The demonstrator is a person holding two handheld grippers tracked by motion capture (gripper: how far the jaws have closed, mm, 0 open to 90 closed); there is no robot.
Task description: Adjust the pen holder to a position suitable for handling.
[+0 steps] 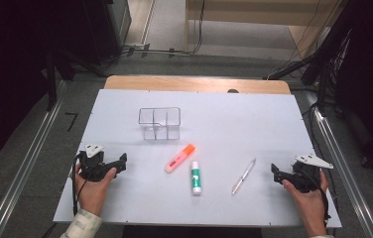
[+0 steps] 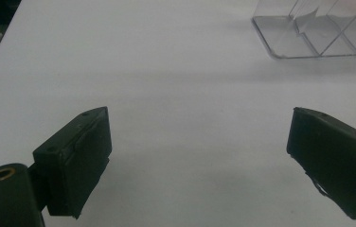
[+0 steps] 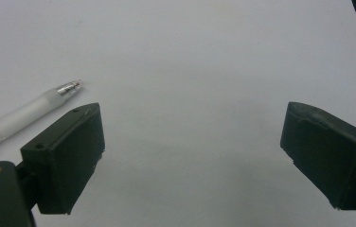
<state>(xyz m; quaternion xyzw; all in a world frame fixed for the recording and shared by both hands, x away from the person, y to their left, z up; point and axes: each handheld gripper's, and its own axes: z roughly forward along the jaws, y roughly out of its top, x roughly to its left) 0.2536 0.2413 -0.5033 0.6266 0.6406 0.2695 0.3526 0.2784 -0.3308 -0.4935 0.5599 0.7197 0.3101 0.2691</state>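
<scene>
White table (image 1: 274,129): clear organizer (image 1: 159,123) (cut off in left gripper view), pen (image 1: 244,176); left gripper (image 1: 123,161) and right gripper (image 1: 274,171) gape wide, empty.

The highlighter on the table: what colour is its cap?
Orange, on a pink highlighter; the high view shows it best.

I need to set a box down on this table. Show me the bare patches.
Free: the far right stretch beyond the pen, and the far left strip beside the clear organizer. Also the near edge between the left hand-held gripper and right hand-held gripper. Crowded: the middle, around the highlighter and glue stick.
</scene>
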